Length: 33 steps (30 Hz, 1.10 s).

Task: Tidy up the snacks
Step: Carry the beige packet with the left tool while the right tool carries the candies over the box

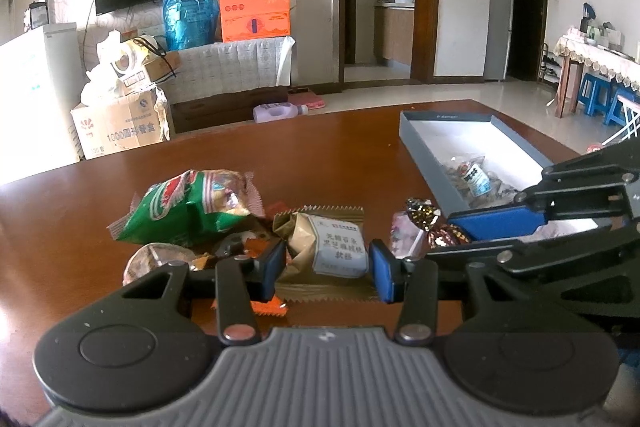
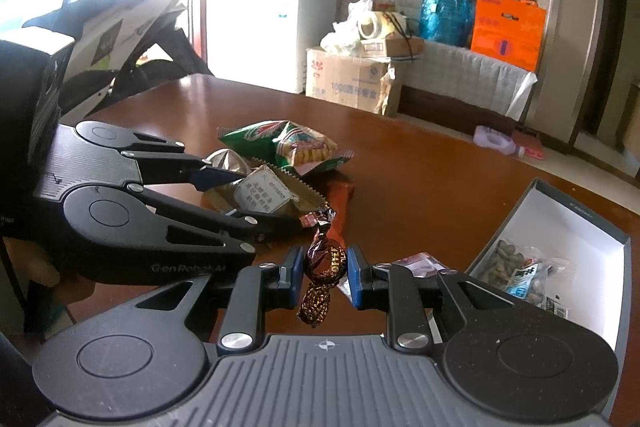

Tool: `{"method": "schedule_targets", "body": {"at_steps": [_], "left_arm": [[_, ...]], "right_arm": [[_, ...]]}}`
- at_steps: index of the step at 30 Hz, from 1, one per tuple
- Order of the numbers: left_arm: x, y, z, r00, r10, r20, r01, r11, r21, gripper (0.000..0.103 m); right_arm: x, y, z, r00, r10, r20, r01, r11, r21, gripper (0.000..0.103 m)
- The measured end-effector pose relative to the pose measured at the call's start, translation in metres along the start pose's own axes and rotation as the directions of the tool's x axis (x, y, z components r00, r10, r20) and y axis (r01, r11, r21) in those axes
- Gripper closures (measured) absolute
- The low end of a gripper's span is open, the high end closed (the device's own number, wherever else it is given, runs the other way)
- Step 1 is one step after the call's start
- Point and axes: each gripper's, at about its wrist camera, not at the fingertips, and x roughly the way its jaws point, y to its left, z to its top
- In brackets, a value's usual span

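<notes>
I'm straddling the gold packet [image 1: 328, 247] with my left gripper [image 1: 327, 269], spread; right gripper [image 2: 323, 273] is bracketing a toffee [image 2: 322, 267], unclamped. Only 1 nut bag [image 2: 528, 273] is sitting in the box [image 2: 560, 223]; the pile is waiting on the table [image 2: 420, 179].

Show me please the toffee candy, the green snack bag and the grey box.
toffee candy [image 2: 322, 263], right wrist view, middle of its brown wrapper.
green snack bag [image 1: 188, 207], left wrist view, front of the bag.
grey box [image 1: 424, 157], left wrist view, its near side wall.

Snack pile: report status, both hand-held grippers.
Left hand-held gripper open around gold-wrapped pastry. Right hand-held gripper open around toffee candy. Grey box already holds a nut packet. Nothing blocking.
</notes>
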Motion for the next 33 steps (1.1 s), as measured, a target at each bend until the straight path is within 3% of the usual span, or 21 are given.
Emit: {"method": "schedule_targets", "body": {"at_steps": [21,33], "left_arm": [[0.024,-0.064,0.032,0.996,-0.086,0.029,0.085,0.996,0.024,0.059],[0.061,-0.102,0.044,0.990,-0.138,0.034,0.136,0.990,0.037,0.059]], "right_arm": [[-0.037,-0.065,-0.013,0.990,-0.135,0.050,0.126,0.981,0.145,0.078],[-0.047,-0.099,-0.026,0.973,-0.227,0.037,0.213,0.950,0.229,0.078]]}}
